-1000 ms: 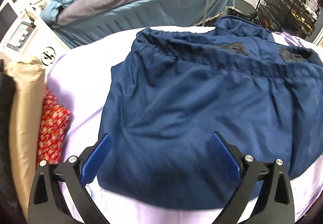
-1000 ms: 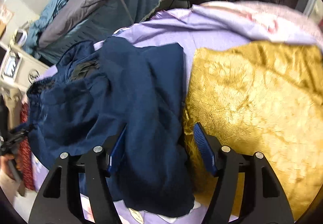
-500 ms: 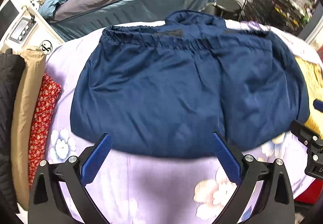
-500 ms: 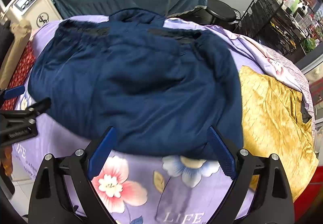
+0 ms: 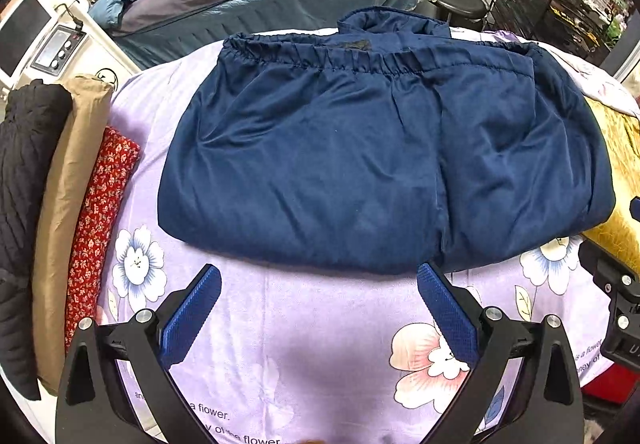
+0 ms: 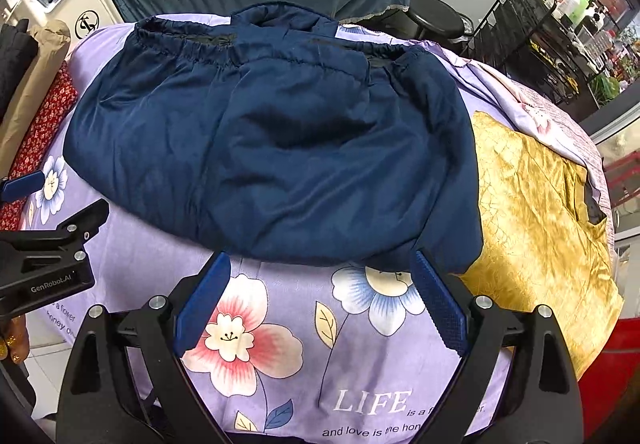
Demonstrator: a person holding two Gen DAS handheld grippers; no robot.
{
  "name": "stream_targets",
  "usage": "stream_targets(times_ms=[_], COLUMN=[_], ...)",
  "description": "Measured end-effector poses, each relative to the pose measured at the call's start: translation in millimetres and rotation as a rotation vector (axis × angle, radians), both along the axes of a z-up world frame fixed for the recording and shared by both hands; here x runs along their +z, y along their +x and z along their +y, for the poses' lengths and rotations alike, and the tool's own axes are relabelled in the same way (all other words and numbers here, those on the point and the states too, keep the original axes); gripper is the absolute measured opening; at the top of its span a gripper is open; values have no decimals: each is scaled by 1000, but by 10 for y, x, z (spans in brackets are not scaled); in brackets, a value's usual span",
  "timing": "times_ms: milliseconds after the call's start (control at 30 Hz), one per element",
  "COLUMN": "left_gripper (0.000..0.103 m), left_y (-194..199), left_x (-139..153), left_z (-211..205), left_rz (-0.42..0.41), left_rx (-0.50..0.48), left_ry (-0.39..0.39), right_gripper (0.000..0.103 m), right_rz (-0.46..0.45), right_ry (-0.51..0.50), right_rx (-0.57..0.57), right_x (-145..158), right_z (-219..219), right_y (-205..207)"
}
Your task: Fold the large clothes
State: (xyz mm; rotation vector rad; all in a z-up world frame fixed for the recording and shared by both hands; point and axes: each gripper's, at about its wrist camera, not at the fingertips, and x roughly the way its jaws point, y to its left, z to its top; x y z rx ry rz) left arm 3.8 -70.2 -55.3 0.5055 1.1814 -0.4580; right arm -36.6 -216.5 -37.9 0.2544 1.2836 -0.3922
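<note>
Purple floral sheet [image 6: 300, 396]: large white "LIFE" near the front edge, smaller line under it "and love is the hon..." cut off. Left edge of sheet reads "a flower", "honey o...". Left-wrist view shows "a flower." twice. Left gripper [image 6: 48, 276] body: "GenRobot.AI". White cabinet [image 6: 86, 23]: round black logo, letters unclear.

A plain navy-blue satin garment [image 5: 360, 163] is lying on a lilac bedsheet [image 6: 280, 324] that is showing pink, white and blue printed flowers with white lettering. A crinkled golden-yellow cloth [image 6: 532, 211] is glinting beside it. A red roll of floral-print fabric [image 5: 100, 219], a tan roll [image 5: 64, 203] and a black quilted one [image 5: 24, 183] are lining the edge. Black tongs are wearing blue textured pads [image 5: 192, 316].
</note>
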Motion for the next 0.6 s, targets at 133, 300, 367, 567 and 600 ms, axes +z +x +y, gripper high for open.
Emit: stream_targets(times_ms=[133,300,367,567,600], left_gripper=[96,96,96,96,96], left_y=[1,14,21,38,43], left_x=[18,26,30,40,41], left_z=[-7,-16,-25,-40,-43], left_rz=[-2,14,9,9,11], left_rx=[-6,-3,-7,-6,-5], left_ry=[-5,-15,-7,-1,-1], right_gripper=[90,90,90,90,90], right_rz=[3,8,11,10,9], right_ry=[-11,-16,-18,-15,-13], right_rx=[7,3,3,4,3], right_x=[4,10,15,25,31], right_z=[13,20,18,12,9], right_y=[10,32,48,92,101])
